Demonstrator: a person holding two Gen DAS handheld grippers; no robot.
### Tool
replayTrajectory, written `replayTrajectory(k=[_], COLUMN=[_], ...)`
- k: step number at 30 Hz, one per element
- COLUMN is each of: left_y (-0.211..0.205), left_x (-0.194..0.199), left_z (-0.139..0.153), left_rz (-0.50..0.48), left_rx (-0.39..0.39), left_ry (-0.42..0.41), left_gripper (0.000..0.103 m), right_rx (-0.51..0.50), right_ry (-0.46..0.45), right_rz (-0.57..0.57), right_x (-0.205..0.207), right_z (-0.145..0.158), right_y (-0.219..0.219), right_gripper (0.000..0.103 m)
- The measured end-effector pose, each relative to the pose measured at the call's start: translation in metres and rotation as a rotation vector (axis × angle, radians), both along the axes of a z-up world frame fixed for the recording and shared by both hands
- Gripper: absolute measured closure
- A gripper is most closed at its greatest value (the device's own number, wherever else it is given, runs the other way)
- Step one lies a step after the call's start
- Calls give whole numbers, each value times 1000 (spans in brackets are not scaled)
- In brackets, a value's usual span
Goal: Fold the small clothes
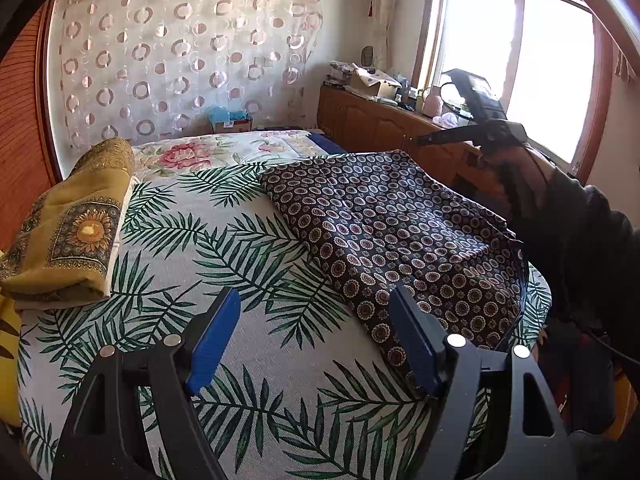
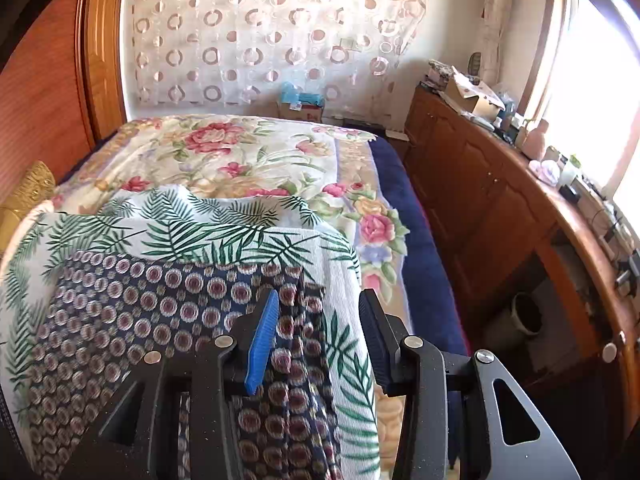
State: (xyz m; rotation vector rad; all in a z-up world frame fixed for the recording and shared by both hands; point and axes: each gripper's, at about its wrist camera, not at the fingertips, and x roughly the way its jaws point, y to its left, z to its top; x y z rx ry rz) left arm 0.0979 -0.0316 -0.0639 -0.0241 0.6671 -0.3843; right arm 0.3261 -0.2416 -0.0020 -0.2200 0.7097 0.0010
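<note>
Left gripper [image 1: 314, 340]: nearest the left wrist camera; black frame, blue pads, jaws spread wide with nothing between them, hovering over the leaf-print cover, its right finger above the near corner of the garment.
Right gripper [image 2: 320, 336]: jaws spread, holding nothing, poised above the garment's right edge; in the left wrist view it shows raised over the far right side of the cloth, held by an arm in a dark sleeve.
Garment [image 1: 400, 236]: dark navy cloth with small round medallions, lying spread on the right part of the work surface, its edges creased.
Writing: no readable brand, label or text anywhere.
Surface: white cover with green palm leaves [image 1: 224, 240], laid over a floral bedspread [image 2: 248, 152] with pink roses.
Folded pile [image 1: 72, 232]: mustard-gold cloth with a sunflower motif, on the left, well apart from the garment.
Room: sheer curtain with ring pattern [image 1: 180, 52] on the far wall; wooden cabinets [image 2: 492, 200] with clutter on top beneath a bright window [image 1: 528, 68].
</note>
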Motion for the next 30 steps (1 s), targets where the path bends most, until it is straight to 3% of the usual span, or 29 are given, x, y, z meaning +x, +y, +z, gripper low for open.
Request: replayTrajectory(k=[11,14,30], left_y=[-15,-21,-53], left_x=[4,6,6], left_z=[-8,-10,-27], left_rz=[-35,-47,-98], left_rx=[4,7,41], left_ry=[24,33,82], left_gripper=[26,26,26], right_rx=[47,14,126], right_ry=[32,48,58], right_rz=[113,118,72], right_x=[-116,-137,-231], right_z=[-33,-44,-56], right_y=[-30,-41,-68], right_gripper=[51,41,39])
